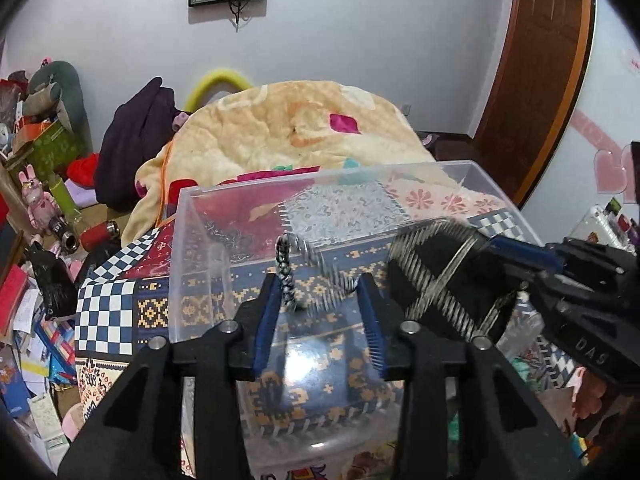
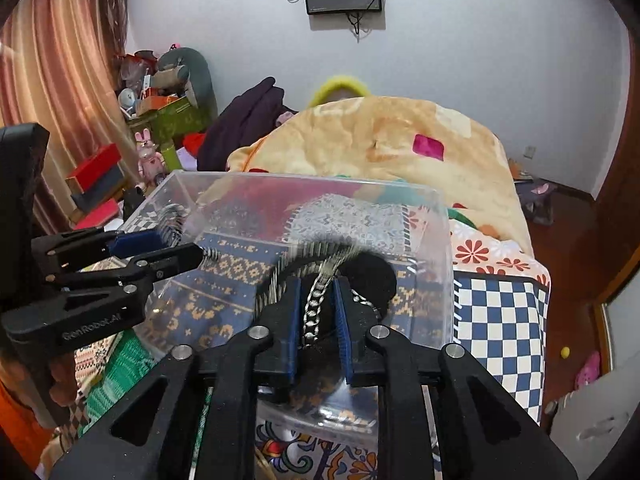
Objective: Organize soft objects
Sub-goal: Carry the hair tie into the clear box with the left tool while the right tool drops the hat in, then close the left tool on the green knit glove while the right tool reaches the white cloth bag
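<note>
A black soft bag with a black-and-white braided cord [image 1: 436, 280] hangs over a clear plastic box [image 1: 188, 248] on the patterned bed. My right gripper [image 2: 317, 304] is shut on the cord [image 2: 316, 300], with the black bag [image 2: 370, 272] just beyond its fingers. My left gripper [image 1: 320, 300] is open; a loop of the cord [image 1: 286, 276] hangs against its left finger [image 1: 267, 320]. From the right wrist view, the left gripper [image 2: 188, 248] sits at the box's left wall [image 2: 160, 200].
A patchwork quilt [image 1: 108, 312] covers the bed under the box. A cream floral blanket [image 1: 304, 128] is heaped behind it. Toys, boxes and papers [image 1: 36, 200] clutter the floor at left. A wooden door [image 1: 540, 80] stands at right.
</note>
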The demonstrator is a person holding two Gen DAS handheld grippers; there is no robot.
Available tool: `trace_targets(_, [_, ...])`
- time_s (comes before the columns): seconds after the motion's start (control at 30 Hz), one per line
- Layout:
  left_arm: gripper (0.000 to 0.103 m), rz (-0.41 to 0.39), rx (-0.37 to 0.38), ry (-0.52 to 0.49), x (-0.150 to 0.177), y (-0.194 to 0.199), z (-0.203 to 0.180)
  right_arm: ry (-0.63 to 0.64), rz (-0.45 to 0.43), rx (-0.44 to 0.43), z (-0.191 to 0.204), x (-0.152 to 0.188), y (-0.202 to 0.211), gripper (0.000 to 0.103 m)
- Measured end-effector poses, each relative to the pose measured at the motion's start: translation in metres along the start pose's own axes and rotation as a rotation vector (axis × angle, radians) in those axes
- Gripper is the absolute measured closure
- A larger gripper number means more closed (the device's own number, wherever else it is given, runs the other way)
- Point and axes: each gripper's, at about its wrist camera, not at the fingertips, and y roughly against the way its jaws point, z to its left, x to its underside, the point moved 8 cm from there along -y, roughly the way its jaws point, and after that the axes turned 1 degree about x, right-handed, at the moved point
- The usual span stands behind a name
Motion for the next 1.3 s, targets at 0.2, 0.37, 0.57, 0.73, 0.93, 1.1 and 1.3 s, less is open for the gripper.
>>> trace_targets(0.2, [0.05, -0.041, -0.004, -0.021, -0.003, 0.021, -0.005, 0.001, -0.027, 0.0, -0.002, -0.005, 0.017, 0.077])
trace_targets(0.37, [0.042, -0.09, 0.014, -0.017, -0.007, 0.045, -0.007, 0.015, -0.109, 0.019, -0.001, -0.012, 0.046, 0.059])
trace_targets(0.57, [0.036, -0.151, 0.055, -0.014, -0.004, 0.082, -0.014, 0.022, -0.2, 0.028, -0.001, -0.011, 0.081, 0.037])
trace_targets(0.73, [0.036, -0.175, 0.076, -0.024, 0.008, 0.103, -0.02, 0.013, -0.231, 0.012, -0.002, -0.002, 0.098, 0.035])
trace_targets(0.93, [0.035, -0.166, 0.106, -0.033, 0.032, 0.116, -0.03, 0.033, -0.207, 0.009, 0.005, 0.019, 0.097, 0.035])
trace_targets(1.1, [0.035, -0.138, 0.094, -0.046, 0.055, 0.112, -0.033, 0.063, -0.165, 0.007, 0.015, 0.039, 0.089, 0.035])
trace_targets(1.3, [0.036, -0.094, 0.103, -0.053, 0.079, 0.102, -0.039, 0.07, -0.072, -0.014, 0.023, 0.069, 0.062, 0.035])
